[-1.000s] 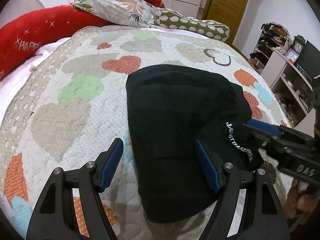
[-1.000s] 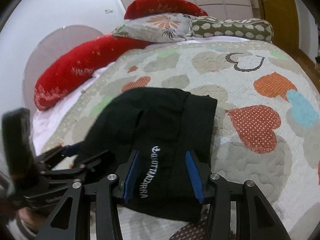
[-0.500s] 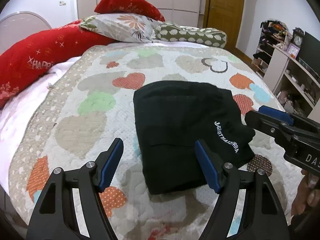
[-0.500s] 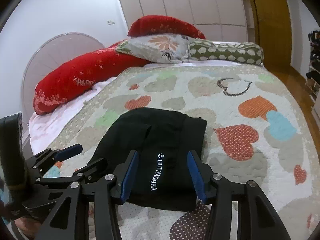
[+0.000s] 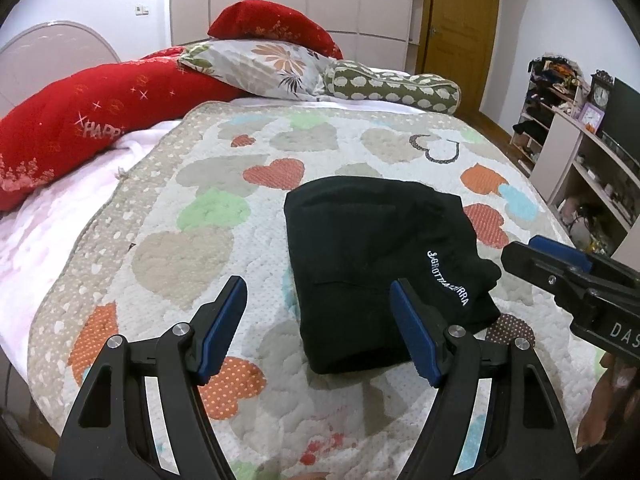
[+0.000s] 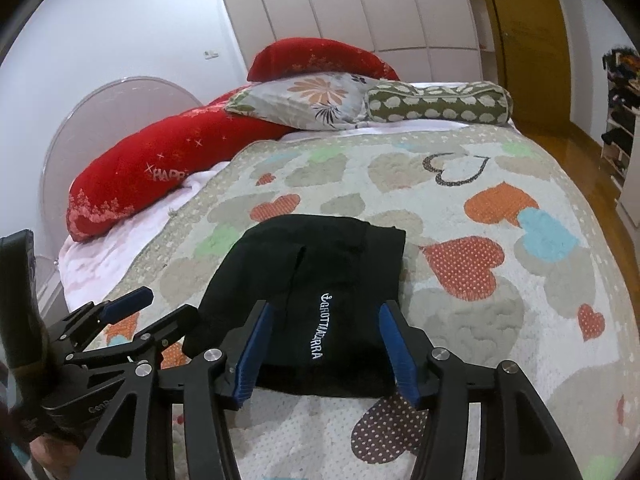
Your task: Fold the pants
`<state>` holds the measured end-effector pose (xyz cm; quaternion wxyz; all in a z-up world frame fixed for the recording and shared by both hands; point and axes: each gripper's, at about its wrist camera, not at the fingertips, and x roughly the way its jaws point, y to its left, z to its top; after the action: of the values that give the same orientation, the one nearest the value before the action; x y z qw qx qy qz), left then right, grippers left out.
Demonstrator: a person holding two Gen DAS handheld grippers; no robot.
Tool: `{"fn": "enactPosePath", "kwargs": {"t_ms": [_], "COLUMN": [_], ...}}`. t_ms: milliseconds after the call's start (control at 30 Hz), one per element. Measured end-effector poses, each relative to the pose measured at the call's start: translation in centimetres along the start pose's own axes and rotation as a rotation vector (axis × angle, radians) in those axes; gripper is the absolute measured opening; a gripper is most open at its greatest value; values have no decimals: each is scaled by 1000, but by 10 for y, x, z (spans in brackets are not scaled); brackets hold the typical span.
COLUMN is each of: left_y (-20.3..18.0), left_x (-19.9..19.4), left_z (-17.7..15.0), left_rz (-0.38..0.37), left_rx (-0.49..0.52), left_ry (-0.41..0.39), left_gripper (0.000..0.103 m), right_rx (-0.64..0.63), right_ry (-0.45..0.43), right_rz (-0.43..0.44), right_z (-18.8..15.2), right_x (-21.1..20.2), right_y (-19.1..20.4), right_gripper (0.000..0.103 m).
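The black pants (image 5: 372, 256) lie folded into a compact rectangle on the heart-patterned quilt (image 5: 192, 248), with white lettering on top. They also show in the right wrist view (image 6: 316, 292). My left gripper (image 5: 320, 320) is open and empty, held above the quilt at the near edge of the pants. My right gripper (image 6: 326, 344) is open and empty, hovering above the near end of the pants. The right gripper shows at the right edge of the left wrist view (image 5: 560, 276), apart from the pants. The left gripper shows at lower left of the right wrist view (image 6: 132, 320).
Red pillows (image 5: 80, 128), a floral pillow (image 5: 272, 64) and a green bolster (image 5: 392, 88) line the head of the bed. Shelves with clutter (image 5: 580, 152) stand to the right. A wooden door (image 5: 460, 20) and white wardrobes are behind.
Both grippers have drawn back and risen away from the folded pants, so the pants look smaller and more of the bed shows. The pants have not moved.
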<state>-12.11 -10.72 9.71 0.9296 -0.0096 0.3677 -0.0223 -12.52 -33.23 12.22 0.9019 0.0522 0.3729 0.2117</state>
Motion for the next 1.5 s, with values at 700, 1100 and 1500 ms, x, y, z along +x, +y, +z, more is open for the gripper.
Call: {"fn": "enactPosePath", "kwargs": {"t_ms": [700,1100,1500], "left_y": [-5,-8,-12], "left_x": [-12,-9,-7], "left_z": [0,1,0], "left_rz": [22,16,16], "left_rx": [27,31,33], "left_ry": [-24,-15,-12], "left_gripper": [75,75,75], "right_rx": [-12,-9,-1], "right_ry": [0,13,8], "right_rz": [9,13,22], "right_z": [-1,-2,-2], "right_x": [-8,-4,-5], "right_y": [4,4,1], "right_gripper": [61,62,62]}}
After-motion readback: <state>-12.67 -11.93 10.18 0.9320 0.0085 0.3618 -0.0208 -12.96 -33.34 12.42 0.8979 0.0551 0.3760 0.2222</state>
